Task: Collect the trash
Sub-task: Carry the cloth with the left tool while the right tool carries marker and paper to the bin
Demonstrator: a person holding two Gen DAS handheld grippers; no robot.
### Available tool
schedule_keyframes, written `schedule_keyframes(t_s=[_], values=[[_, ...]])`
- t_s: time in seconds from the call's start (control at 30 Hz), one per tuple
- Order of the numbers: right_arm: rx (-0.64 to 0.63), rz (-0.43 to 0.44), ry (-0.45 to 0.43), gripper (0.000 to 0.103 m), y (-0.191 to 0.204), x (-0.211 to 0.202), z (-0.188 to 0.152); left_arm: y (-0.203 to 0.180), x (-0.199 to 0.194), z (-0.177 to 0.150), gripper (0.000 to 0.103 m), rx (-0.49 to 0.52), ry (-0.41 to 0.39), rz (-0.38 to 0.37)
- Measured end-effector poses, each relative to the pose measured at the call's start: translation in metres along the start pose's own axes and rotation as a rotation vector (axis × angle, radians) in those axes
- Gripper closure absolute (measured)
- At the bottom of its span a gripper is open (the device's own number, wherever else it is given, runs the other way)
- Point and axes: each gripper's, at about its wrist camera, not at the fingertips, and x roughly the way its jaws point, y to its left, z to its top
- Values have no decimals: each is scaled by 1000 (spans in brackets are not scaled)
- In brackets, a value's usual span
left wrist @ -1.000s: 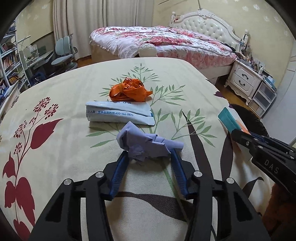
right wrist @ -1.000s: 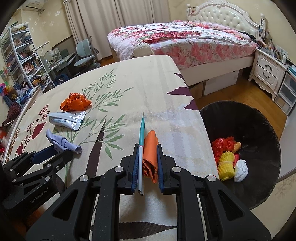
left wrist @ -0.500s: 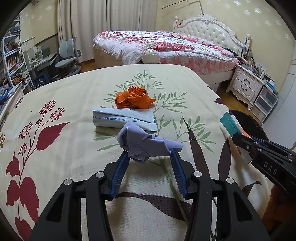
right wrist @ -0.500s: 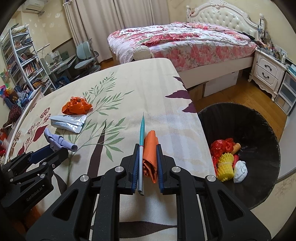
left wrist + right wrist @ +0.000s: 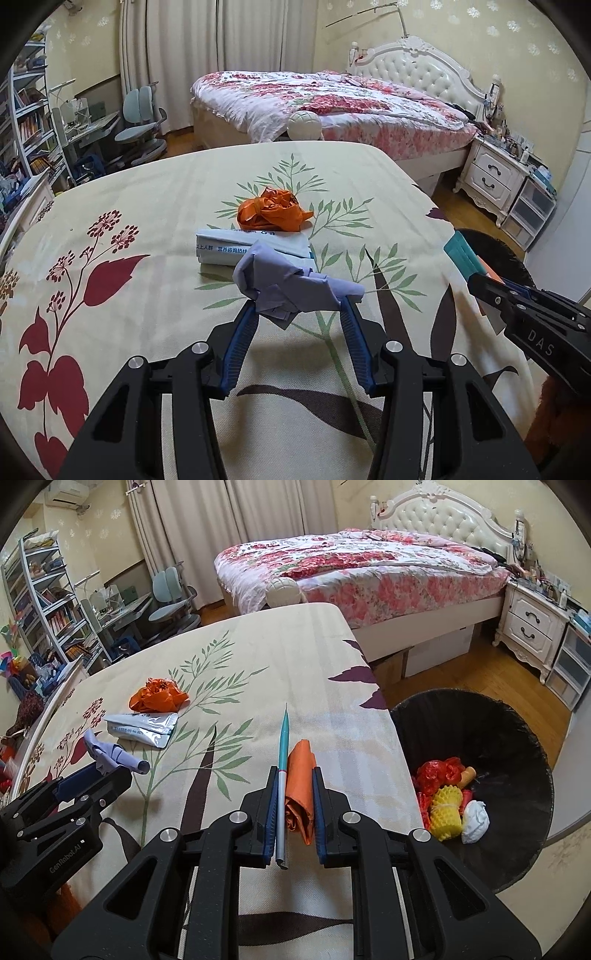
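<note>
**Lilac paper in one gripper, orange wrapper in the other**

Lilac crumpled paper (image 5: pixel 291 291) is sitting pinched between the blue pads of the left gripper (image 5: pixel 300 308), and it is being held clear above the flowered tablecloth (image 5: pixel 155 206). The jaws are standing partly apart, pressing on either side of the wad. Just beyond it, a white packet (image 5: pixel 221 249) is lying flat on the cloth, and behind that an orange plastic bag (image 5: pixel 271 214) is resting in a loose bunch, touching the packet's far edge.

Over on the other side, the right gripper (image 5: pixel 294 775) is clenching tight on two things at once: a folded orange wrapper (image 5: pixel 301 775) and a flat teal and grey pack (image 5: pixel 282 760), seen edge-on, pressed side by side between the pads. The pack's tip is pointing away from the camera over the table.

Beside the table's right edge, on the wooden floor, a black bin (image 5: pixel 498 738) is standing open. Inside it, red plastic (image 5: pixel 439 771), a yellow foam net (image 5: pixel 447 810) and a white crumpled wad (image 5: pixel 476 821) are lying together against the near wall.
</note>
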Motion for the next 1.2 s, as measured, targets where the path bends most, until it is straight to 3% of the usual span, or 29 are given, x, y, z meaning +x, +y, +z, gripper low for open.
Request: schedule_keyframes(t_s=[0.47, 0.9, 1.2], values=[[43, -56, -62, 87, -24, -26, 6, -34, -7, 17, 55, 49, -51, -74], [150, -220, -117, 87, -101, -48, 8, -129, 13, 38, 55, 183, -76, -208], [195, -280, -129, 87, -140, -45, 9, -181, 39, 43, 55, 260, -71, -243]])
